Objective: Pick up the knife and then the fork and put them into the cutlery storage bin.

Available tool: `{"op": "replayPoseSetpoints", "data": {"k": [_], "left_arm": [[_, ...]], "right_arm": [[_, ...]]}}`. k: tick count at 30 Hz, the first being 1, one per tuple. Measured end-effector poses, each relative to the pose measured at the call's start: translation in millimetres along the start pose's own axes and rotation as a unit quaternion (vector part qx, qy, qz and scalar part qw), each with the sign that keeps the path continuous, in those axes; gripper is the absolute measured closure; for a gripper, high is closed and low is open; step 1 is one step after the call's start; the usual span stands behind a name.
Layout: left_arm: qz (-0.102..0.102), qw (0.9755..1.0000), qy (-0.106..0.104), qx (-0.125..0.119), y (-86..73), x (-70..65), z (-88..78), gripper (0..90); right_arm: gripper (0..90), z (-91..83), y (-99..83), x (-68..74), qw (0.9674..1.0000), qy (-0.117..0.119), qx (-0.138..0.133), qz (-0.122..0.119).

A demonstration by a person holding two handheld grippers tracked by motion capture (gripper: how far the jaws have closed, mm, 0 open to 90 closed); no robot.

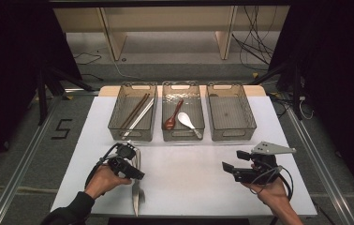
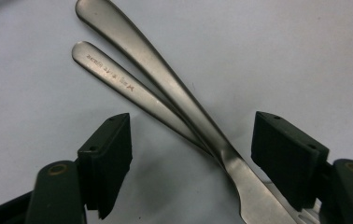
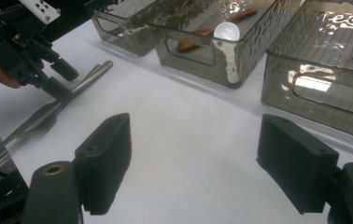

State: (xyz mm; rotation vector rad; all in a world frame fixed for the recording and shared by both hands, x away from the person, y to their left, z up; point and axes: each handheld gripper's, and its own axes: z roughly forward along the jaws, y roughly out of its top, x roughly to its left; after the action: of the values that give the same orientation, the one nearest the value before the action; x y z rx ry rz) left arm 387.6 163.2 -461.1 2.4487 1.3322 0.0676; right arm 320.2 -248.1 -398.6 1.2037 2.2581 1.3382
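Steel cutlery lies crossed on the white worktop between my left tool's jaws: a brushed metal knife over a slimmer metal fork handle. That tool stands wide, its pads clear of both pieces and gripping nothing. My right tool hovers well apart from them, jaws wide and empty, with three smoky plastic bins just ahead.
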Motion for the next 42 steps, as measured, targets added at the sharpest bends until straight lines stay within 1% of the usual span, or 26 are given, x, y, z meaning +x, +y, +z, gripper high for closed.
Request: {"op": "replayPoseSetpoints", "data": {"k": [2,3,6,8,10,14,16,17,19,20,21,23,27,28,30,32,36,38,39,42], "left_arm": [[0.0,1.0,-0.003,0.001,0.7,1.3,-0.1,31.3],[-0.004,1.0,-0.004,-0.002,0.8,1.3,0.9,32.5],[-0.004,1.0,-0.007,0.005,1.6,2.4,3.0,34.6],[-0.001,0.9999,-0.01,0.011,2.0,2.0,4.2,37.2],[0.0,0.9999,-0.006,0.012,2.4,1.7,4.1,39.7],[0.002,0.9999,-0.007,0.014,2.8,1.5,3.6,42.7],[0.012,0.9996,-0.005,0.023,1.9,0.4,2.7,46.0],[0.012,0.9996,-0.006,0.024,1.6,0.2,2.5,47.8],[0.015,0.9995,-0.012,0.025,1.4,0.2,1.3,49.3],[0.015,0.9995,-0.015,0.025,1.4,-0.4,0.5,51.5],[0.02,0.9993,-0.017,0.026,1.2,-1.1,-0.2,54.2],[0.02,0.9993,-0.018,0.026,0.9,-2.5,-0.6,57.7],[0.012,0.9987,-0.04,0.029,-0.5,1.5,-2.0,65.6],[0.013,0.9985,-0.043,0.031,-0.6,2.9,-2.3,67.8],[0.015,0.9982,-0.046,0.036,-1.1,4.0,-2.6,72.3],[0.015,0.9982,-0.047,0.035,-1.7,4.6,-2.4,76.6],[0.02,0.998,-0.049,0.035,-1.9,4.9,-2.5,78.5],[0.027,0.9979,-0.047,0.036,-1.9,4.5,-2.7,78.8],[0.026,0.998,-0.047,0.034,-2.0,4.1,-2.5,78.9],[0.04,0.9975,-0.044,0.037,-1.9,4.1,-3.1,79.1]], "right_arm": [[27.0,0.7,0.5,1.5,1.0,0.0,-0.001,-0.003],[27.1,0.8,0.7,2.1,1.0,0.0,-0.001,-0.006],[27.2,1.2,0.9,4.0,1.0,0.001,0.001,-0.007],[27.2,1.4,1.1,4.1,1.0,0.002,0.002,-0.008],[27.3,1.6,1.2,3.9,1.0,0.002,0.002,-0.008],[27.4,2.9,1.3,3.9,1.0,0.001,0.001,-0.008],[27.5,3.0,1.3,4.4,1.0,0.002,0.002,-0.008],[27.6,2.9,1.3,4.4,1.0,0.002,0.001,-0.009],[27.6,2.4,1.3,4.2,1.0,0.001,0.002,-0.009],[27.8,2.2,1.3,4.2,1.0,0.001,0.001,-0.009],[27.8,2.2,1.4,4.2,1.0,0.001,0.001,-0.009],[27.9,2.0,1.3,4.4,1.0,0.001,0.0,-0.009],[28.1,1.9,1.4,4.5,1.0,0.001,0.0,-0.01],[28.2,1.9,1.4,4.4,1.0,0.001,0.0,-0.01],[28.3,1.9,1.4,4.4,1.0,0.001,0.0,-0.01],[28.3,1.9,1.5,4.6,0.9999,0.0,0.001,-0.01],[28.5,1.9,1.6,4.6,0.9999,0.0,-0.002,-0.011],[28.5,1.7,1.6,4.4,0.9999,0.0,-0.002,-0.011],[28.5,1.8,1.6,4.4,0.9999,0.0,-0.001,-0.01],[28.7,2.0,1.5,4.7,0.9999,0.0,-0.002,-0.011]]}}
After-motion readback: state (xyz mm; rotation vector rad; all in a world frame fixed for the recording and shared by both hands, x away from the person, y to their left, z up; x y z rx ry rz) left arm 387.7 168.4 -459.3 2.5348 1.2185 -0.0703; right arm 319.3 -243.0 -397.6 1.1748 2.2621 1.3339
